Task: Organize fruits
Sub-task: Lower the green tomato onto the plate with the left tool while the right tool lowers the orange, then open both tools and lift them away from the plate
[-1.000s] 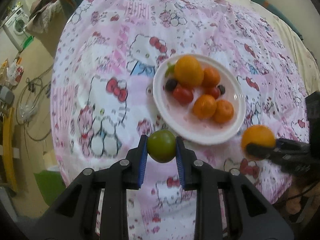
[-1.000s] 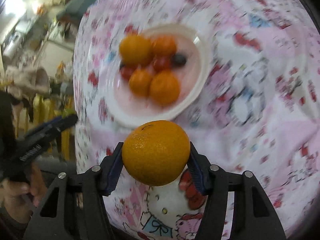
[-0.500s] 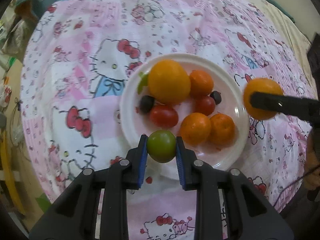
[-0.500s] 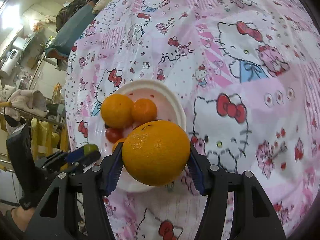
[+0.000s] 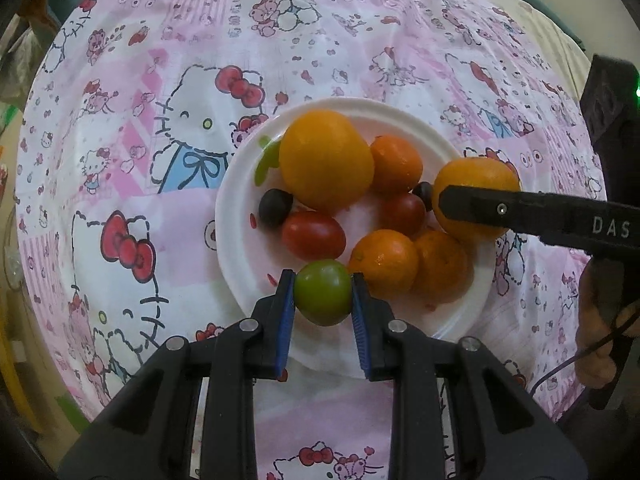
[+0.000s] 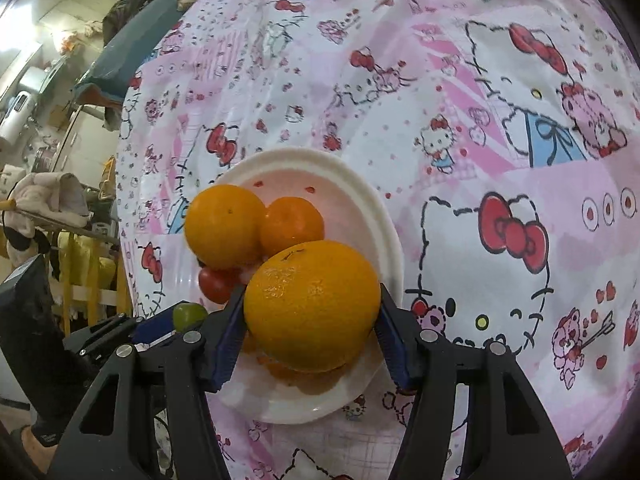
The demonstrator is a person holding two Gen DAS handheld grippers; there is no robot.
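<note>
Left tongs (image 5: 323, 294) pinching green tomato (image 5: 323, 291) over near rim of white plate (image 5: 236, 248). Right tongs (image 6: 312, 316) clamped on big orange (image 6: 312, 306), above plate's right side, over 2 small oranges (image 5: 408, 266).

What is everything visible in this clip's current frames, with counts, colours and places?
round white plate: 1, white, centre of the cloth.
pink-and-white cartoon-cat tablecloth: 1, covers the table.
large yellow-orange citrus fruit: 1, on the plate's far side.
small orange mandarins: 3, orange, on the plate.
red tomatoes: 2, red, plate centre.
dark round berries: 2, near-black, on the plate.
green sliver: 1, beside the large citrus; what it is cannot be told.
green tomato: 1, between the left jaws, over the plate's near edge.
big orange: 1, between the right jaws, over the plate.
left gripper: black with blue pads.
right gripper: same.
</note>
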